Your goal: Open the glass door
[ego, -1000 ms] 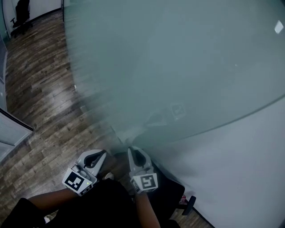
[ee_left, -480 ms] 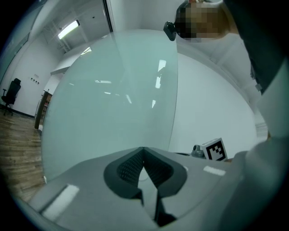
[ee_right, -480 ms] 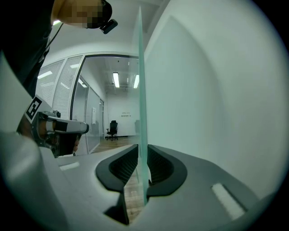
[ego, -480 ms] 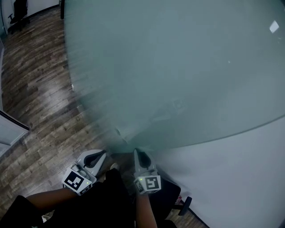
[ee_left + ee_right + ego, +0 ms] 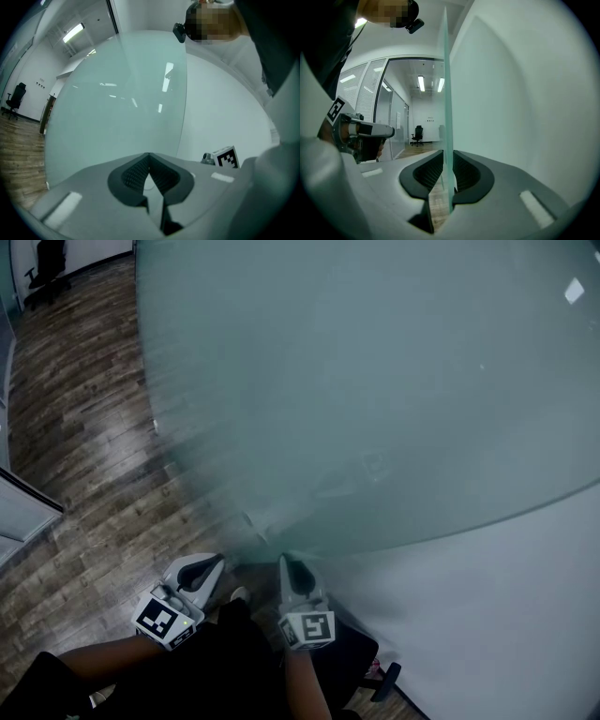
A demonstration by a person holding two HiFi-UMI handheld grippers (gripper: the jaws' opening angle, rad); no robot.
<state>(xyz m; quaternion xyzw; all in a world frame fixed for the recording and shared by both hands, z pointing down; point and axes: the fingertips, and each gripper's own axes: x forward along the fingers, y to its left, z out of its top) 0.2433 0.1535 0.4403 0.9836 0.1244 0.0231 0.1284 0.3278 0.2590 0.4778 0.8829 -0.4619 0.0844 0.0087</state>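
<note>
The frosted glass door (image 5: 375, 381) fills most of the head view, and its free edge comes down just ahead of my right gripper (image 5: 292, 563). In the right gripper view that gripper (image 5: 446, 154) straddles the upright glass edge (image 5: 447, 117). The pane stands between the jaws, close against the right pad, and a slim strip of floor shows on its left. My left gripper (image 5: 202, 568) hangs beside it, level and shut with nothing in it. In the left gripper view the pads (image 5: 149, 157) meet, facing the door (image 5: 117, 103).
A white wall (image 5: 506, 615) runs right of the door edge. Dark wooden floor (image 5: 84, 427) lies to the left, with a glass partition (image 5: 19, 512) at the far left and an office chair (image 5: 47, 263) far back. A chair base (image 5: 380, 676) stands near my right arm.
My right gripper shifted a little to the right along the door's edge and then back slightly. The left gripper stayed put.
</note>
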